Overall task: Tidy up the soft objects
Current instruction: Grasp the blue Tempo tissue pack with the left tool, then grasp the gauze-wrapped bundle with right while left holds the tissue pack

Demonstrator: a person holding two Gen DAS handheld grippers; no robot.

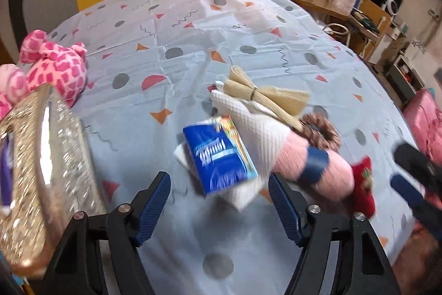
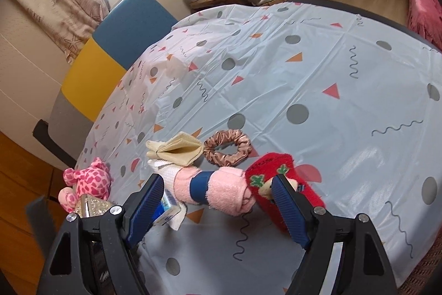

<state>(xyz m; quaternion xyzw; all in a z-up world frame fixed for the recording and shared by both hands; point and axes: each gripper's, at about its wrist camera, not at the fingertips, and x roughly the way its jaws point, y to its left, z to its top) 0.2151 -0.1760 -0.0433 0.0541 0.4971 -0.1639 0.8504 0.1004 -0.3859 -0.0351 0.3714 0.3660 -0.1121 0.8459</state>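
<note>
Between the left tongs' jaws: left gripper (image 1: 219, 208) is hovering with its blue pads spread wide, gripping nothing; the blue tissue packet (image 1: 219, 156) is lying just beyond them, likely the next pick.
Left of the left tongs: a glittery box (image 1: 41, 156) is standing close by, judged to be the collecting place; a pink plush toy (image 1: 55, 68) is lying just behind it.
Ahead of the right tongs: right gripper (image 2: 218, 208) is also gaping and empty, pointing at the rolled pink towel (image 2: 221, 190) bound by a blue band.
Behind the right pad: a red Christmas sock (image 2: 284, 184) is lying touching the towel's end.
Beyond the towel: a white waffle cloth (image 1: 254, 126), a tied beige cloth (image 2: 176, 148) and a brown scrunchie (image 2: 228, 148) are crowding together on the patterned tablecloth (image 2: 331, 60), still waiting to be sorted.
Writing: white lettering on the tissue packet is blurring and sitting upside down; unreadable.
</note>
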